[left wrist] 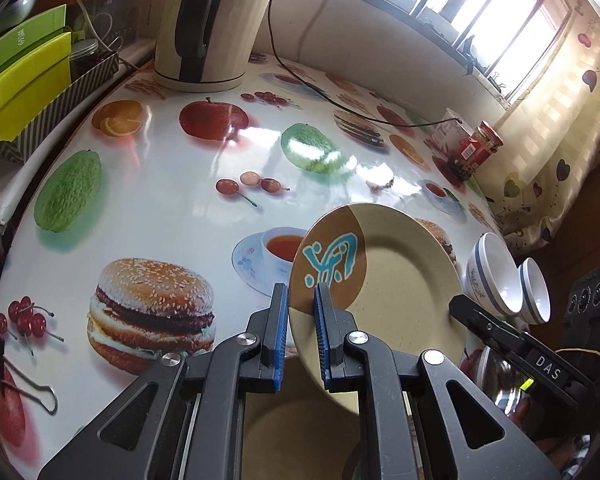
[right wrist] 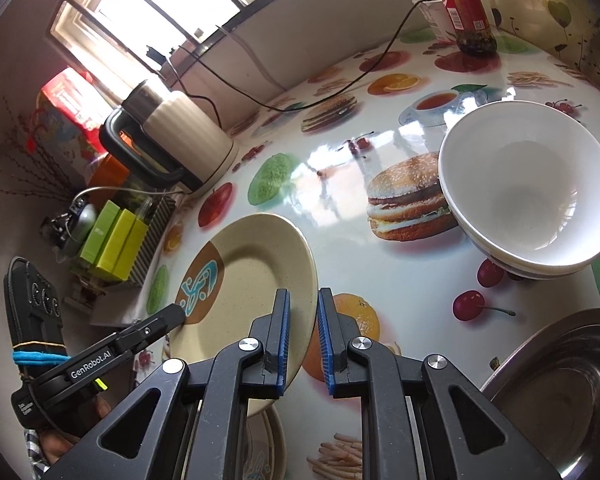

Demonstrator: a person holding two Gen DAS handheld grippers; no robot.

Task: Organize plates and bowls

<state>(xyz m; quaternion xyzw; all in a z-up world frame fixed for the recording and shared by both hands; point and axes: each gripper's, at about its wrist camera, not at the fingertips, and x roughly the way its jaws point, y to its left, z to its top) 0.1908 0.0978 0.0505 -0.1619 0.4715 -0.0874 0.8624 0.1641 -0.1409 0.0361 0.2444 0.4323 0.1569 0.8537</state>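
The left claw (left wrist: 302, 336) is closed on the near left rim of a beige plate (left wrist: 396, 276), blue pads (left wrist: 283, 336) pressing both faces of the rim. The plate is held tilted, clear of the fruit-and-burger printed desk (left wrist: 172, 208); its brown patch with a blue emblem lies just ahead of this claw. A second beige plate (left wrist: 300, 420) lies directly beneath the claw. A cream kettle (left wrist: 212, 28) stands far ahead to the left.

The right claw (right wrist: 302, 340) is closed on the opposite rim of the same plate (right wrist: 252, 276), which extends to its left. Ahead and to its right, stacked white bowls (right wrist: 528, 196) rest on the desk. A steel basin (right wrist: 572, 384) sits just right of this claw. A red-labelled jar (right wrist: 466, 12) stands far ahead.
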